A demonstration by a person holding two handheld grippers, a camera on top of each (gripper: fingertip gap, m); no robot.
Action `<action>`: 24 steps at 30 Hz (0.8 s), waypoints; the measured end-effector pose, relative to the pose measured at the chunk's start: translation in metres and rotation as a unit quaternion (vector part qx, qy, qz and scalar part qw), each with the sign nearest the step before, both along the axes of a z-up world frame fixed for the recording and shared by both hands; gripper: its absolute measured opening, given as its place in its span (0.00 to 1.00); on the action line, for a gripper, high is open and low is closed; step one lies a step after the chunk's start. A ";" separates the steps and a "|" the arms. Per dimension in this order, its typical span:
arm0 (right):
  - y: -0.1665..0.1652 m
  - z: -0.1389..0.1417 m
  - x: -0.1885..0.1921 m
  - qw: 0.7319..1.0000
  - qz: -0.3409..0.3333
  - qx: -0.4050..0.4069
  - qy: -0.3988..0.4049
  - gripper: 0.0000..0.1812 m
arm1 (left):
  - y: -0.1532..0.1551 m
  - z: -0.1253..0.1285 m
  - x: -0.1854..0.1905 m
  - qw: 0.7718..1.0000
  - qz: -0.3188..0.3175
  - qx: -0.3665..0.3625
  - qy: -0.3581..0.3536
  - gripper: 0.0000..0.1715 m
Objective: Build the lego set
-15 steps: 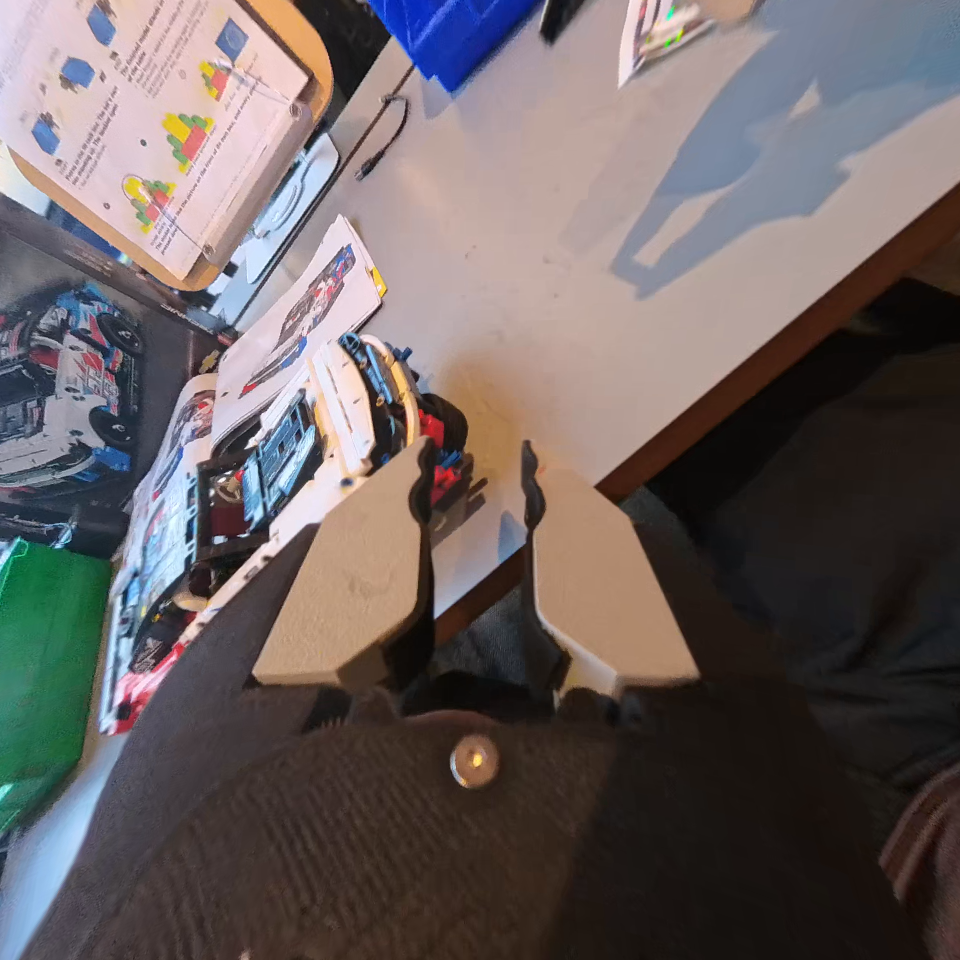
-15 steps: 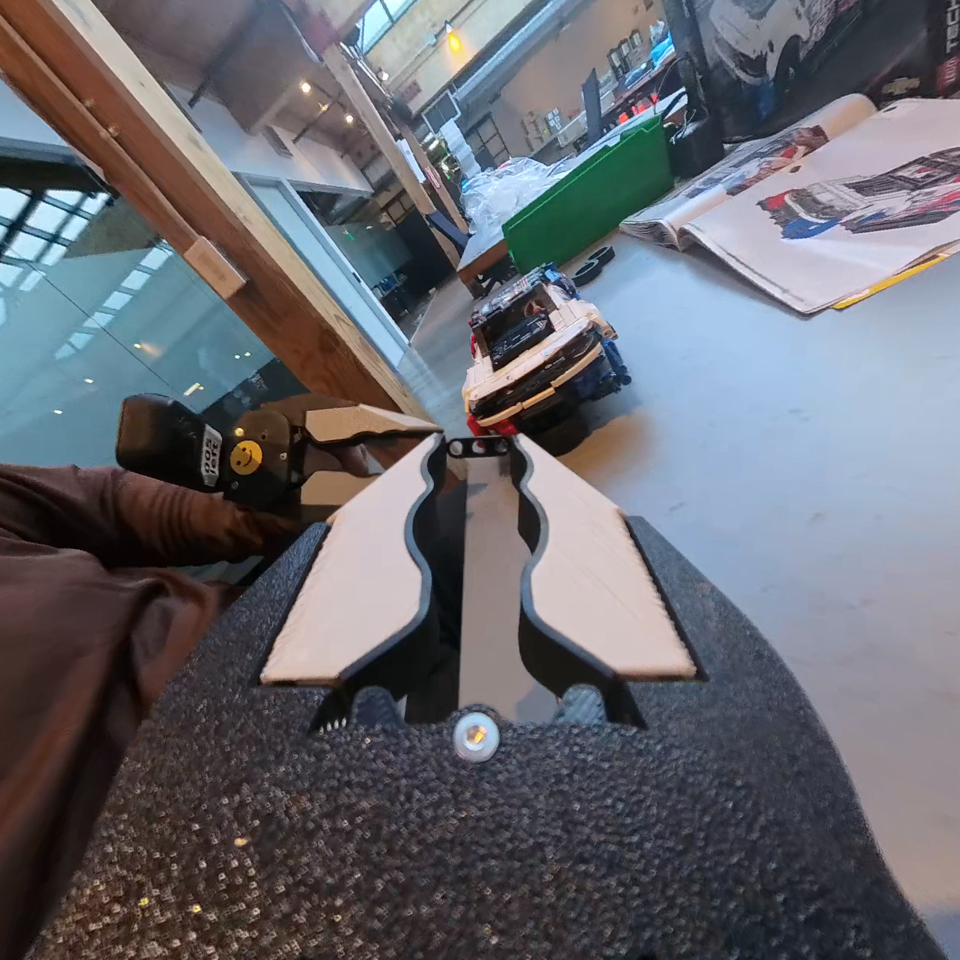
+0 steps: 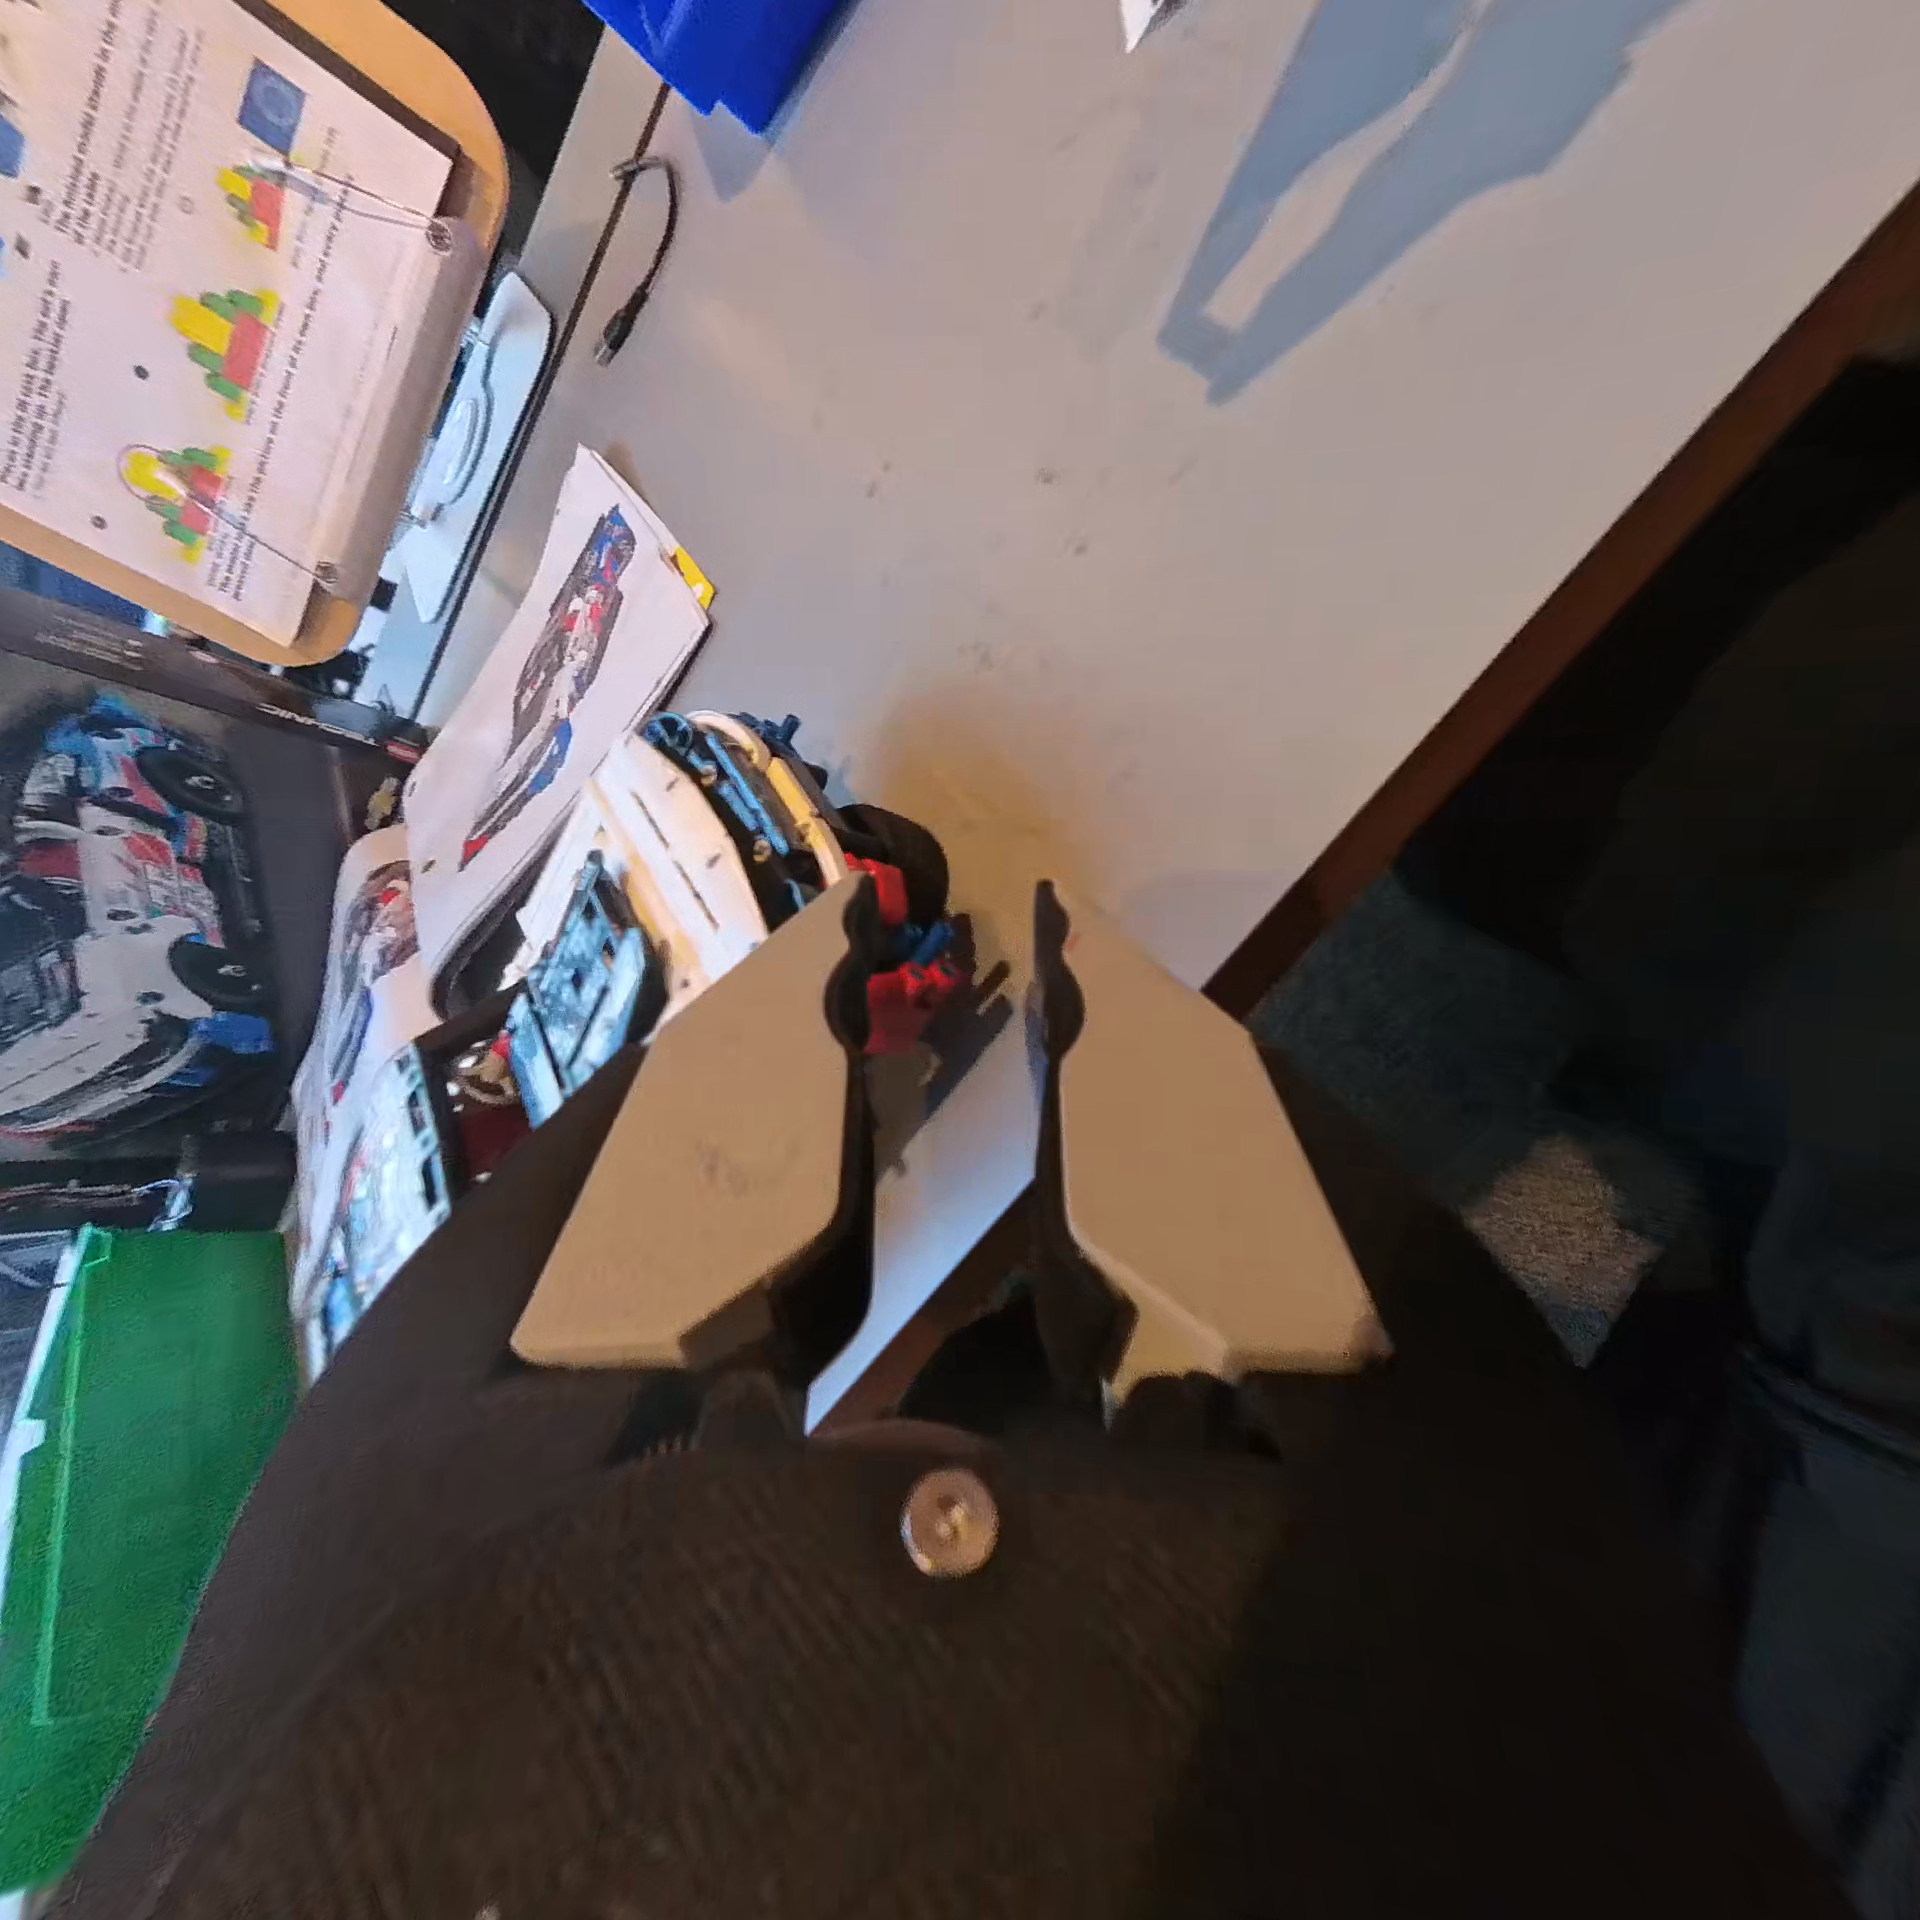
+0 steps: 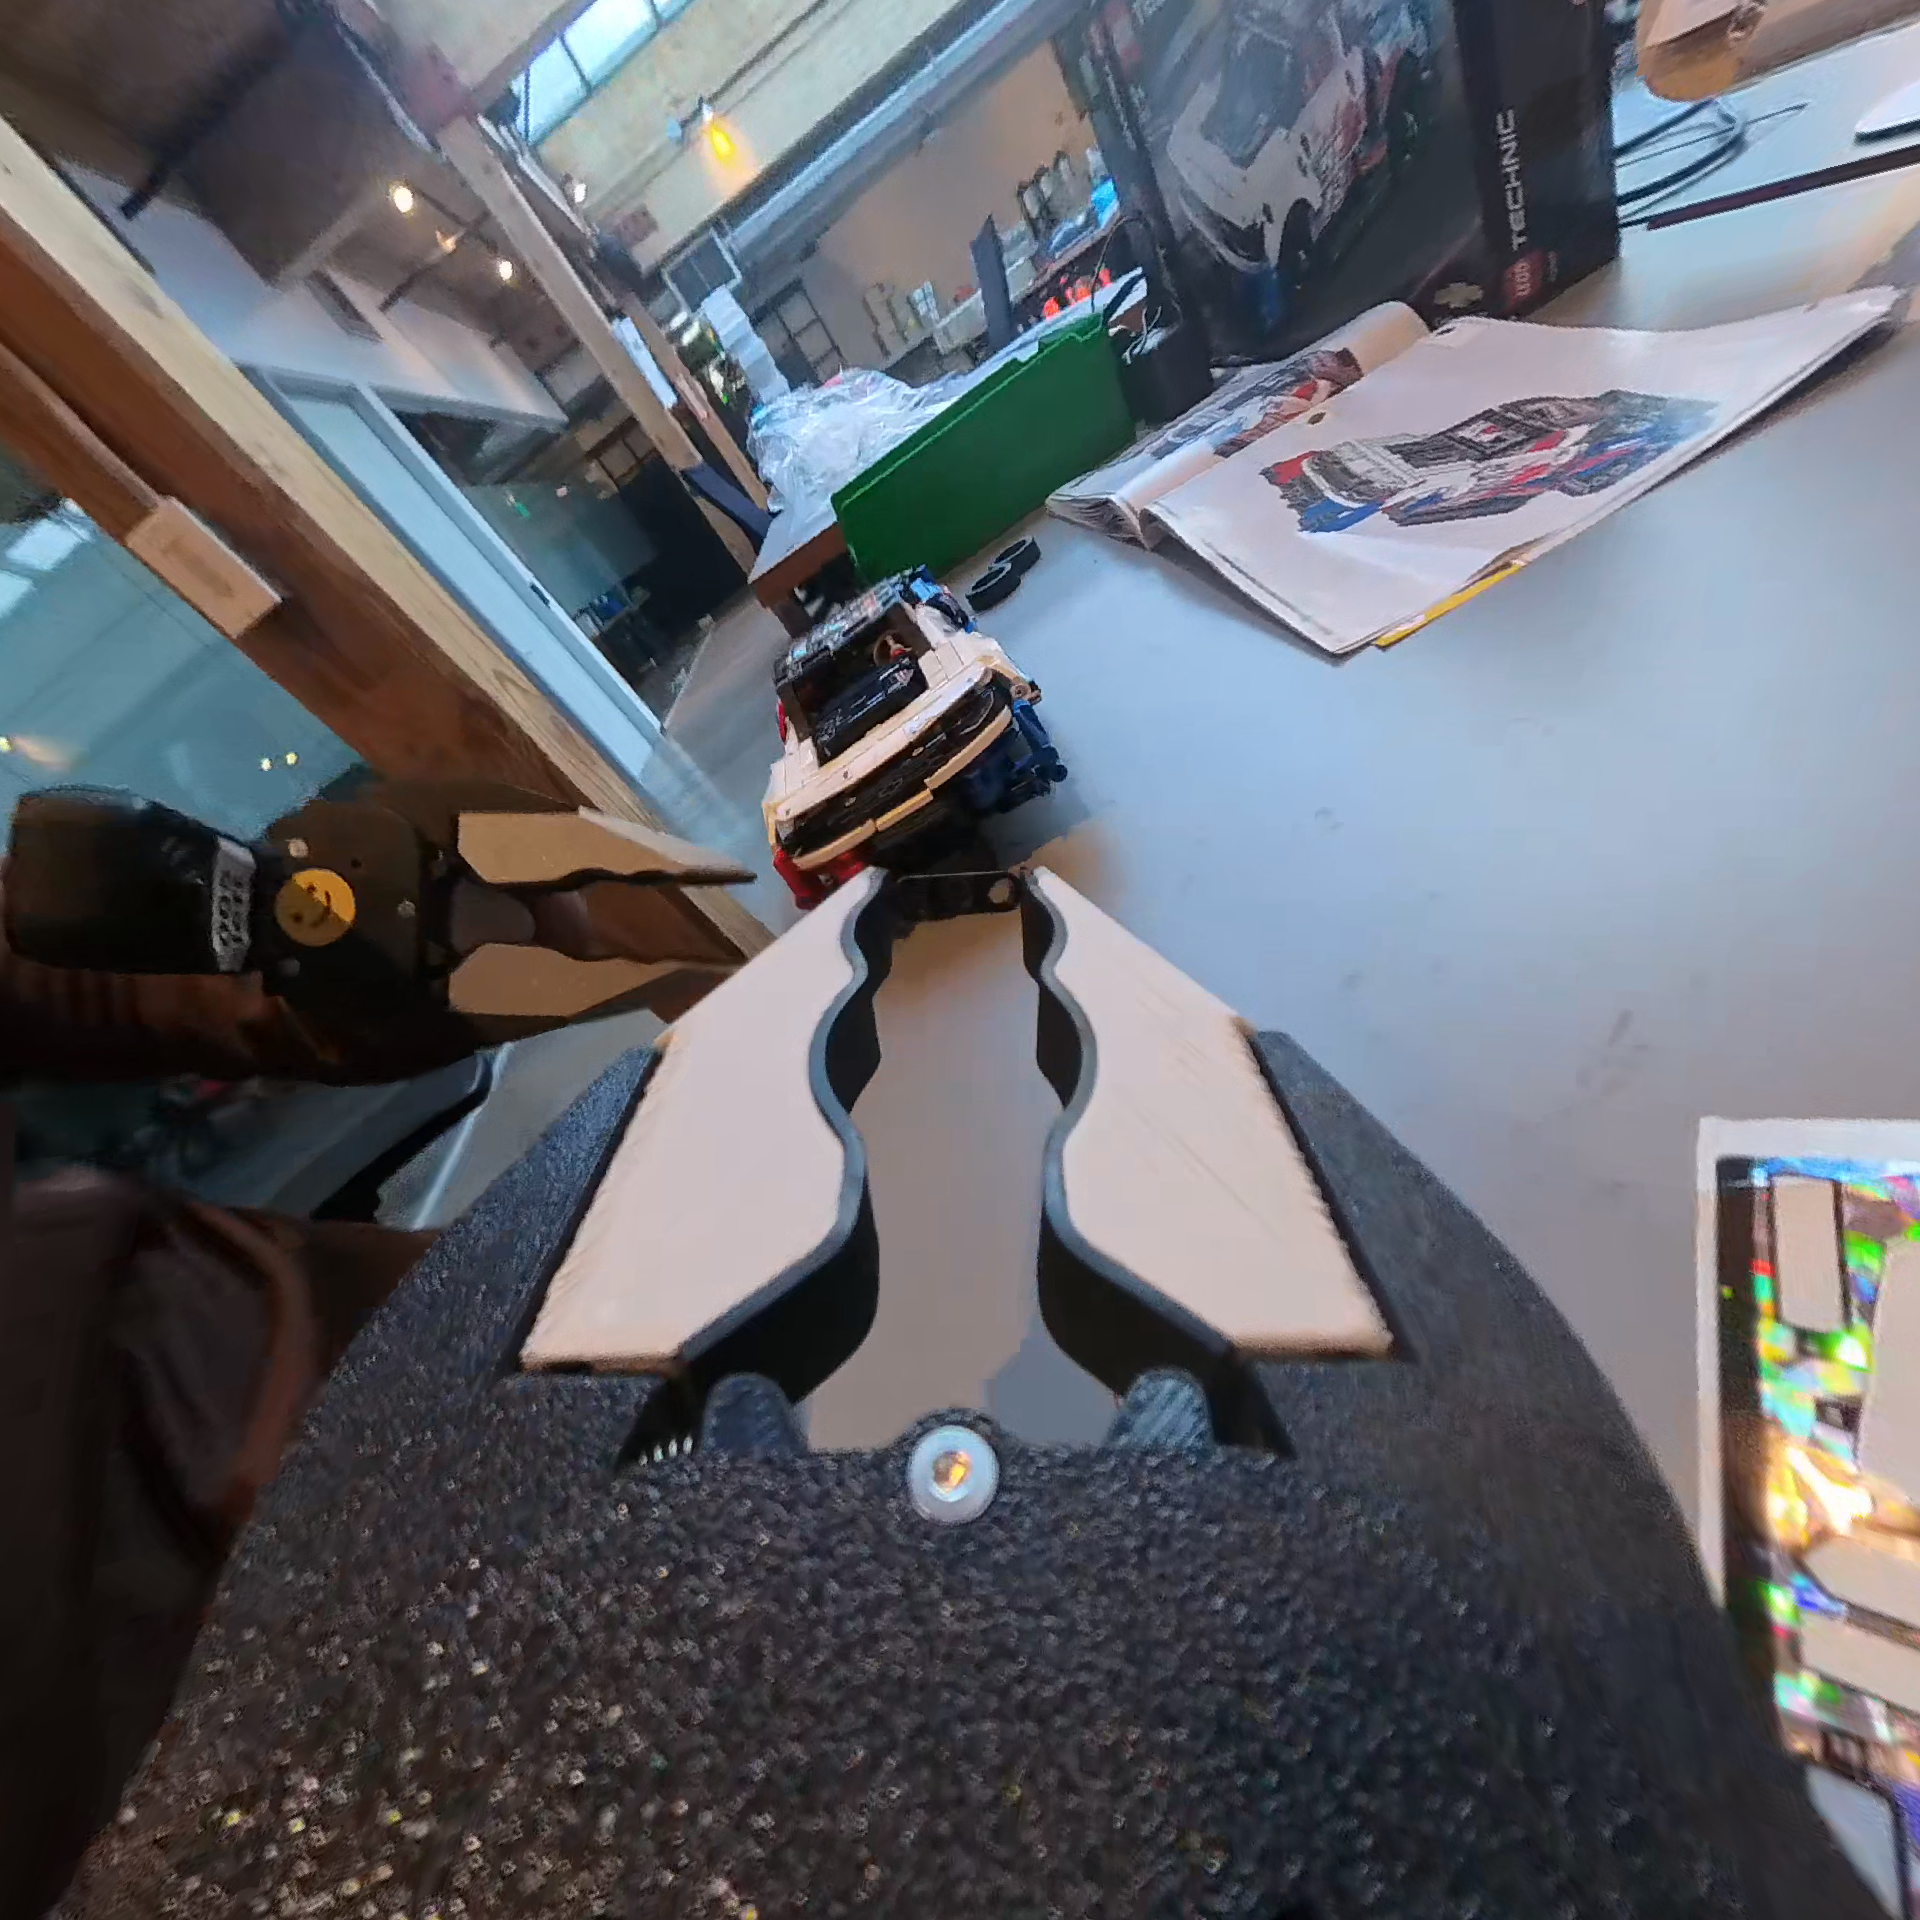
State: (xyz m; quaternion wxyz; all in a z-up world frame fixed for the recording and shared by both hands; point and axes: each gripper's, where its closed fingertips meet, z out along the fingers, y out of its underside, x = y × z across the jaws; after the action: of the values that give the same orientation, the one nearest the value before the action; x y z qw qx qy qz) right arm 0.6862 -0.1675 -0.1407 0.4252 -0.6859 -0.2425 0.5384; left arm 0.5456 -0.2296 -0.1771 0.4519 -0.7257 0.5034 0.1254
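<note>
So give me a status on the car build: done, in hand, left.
Done: the car stands on the table with white body, cabin and front assembled. In hand: the right tongs grip a small black piece just short of it; the left tongs are open near its red end. Left: fitting that piece; two loose tyres lie beyond.

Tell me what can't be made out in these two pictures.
- Car, left wrist view: its near half is hidden behind the left gripper and its fingers.
- Black piece in the right gripper, right wrist view: too small and dark to identify.
- Shiny sheet, right wrist view: cut off by the right edge.
- Green bin, left wrist view: blurred, contents unseen.
</note>
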 end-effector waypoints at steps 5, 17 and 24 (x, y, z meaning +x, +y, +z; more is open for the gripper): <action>0.009 0.000 0.011 0.999 -0.013 -0.036 0.034 0.13 | -0.007 -0.024 0.006 0.999 -0.011 -0.030 -0.026 0.16; -0.054 -0.027 -0.099 0.971 0.215 -0.091 -0.058 0.12 | 0.001 -0.019 0.014 0.995 -0.018 -0.004 -0.103 0.16; -0.053 -0.017 -0.092 0.966 0.220 -0.134 0.007 0.12 | -0.003 0.012 0.054 0.979 -0.072 0.074 -0.175 0.15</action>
State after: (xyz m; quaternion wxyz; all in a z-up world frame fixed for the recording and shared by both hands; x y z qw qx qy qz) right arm 0.5946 -0.2207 -0.1576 0.2021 -0.6627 -0.3105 0.6509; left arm 0.5994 -0.2327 -0.1655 0.5935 -0.6629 0.4564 0.0006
